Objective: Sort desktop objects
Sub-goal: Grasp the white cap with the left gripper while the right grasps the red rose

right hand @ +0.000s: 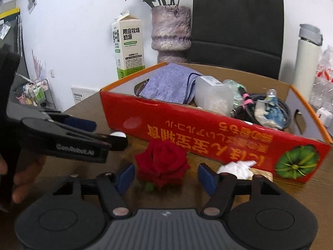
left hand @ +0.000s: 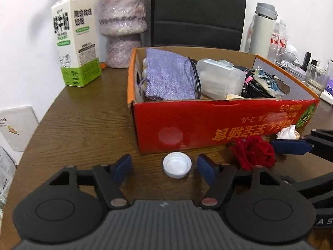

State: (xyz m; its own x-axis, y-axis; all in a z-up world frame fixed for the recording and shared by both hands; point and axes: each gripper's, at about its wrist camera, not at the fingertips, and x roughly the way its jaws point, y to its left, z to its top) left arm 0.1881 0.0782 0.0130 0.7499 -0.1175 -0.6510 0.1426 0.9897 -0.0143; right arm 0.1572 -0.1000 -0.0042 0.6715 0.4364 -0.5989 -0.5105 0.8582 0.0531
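wooden table (left hand: 83, 125) and items resting on it

dark wood-grain top. a red cardboard box (left hand: 208, 125) stands mid-table. in front of its near wall lie a white bottle cap (left hand: 177, 165), a red rose head (left hand: 255, 154) and a crumpled white paper (left hand: 288, 133), the paper close against the box. behind the box, a milk carton (left hand: 76, 41) and a mauve vase (left hand: 122, 25) stand upright side by side near the wall. a white flask (left hand: 262, 31) stands at the far right.

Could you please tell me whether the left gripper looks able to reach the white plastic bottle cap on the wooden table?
Probably yes: the white plastic bottle cap lies between the left gripper's open jaws, with nothing in between.
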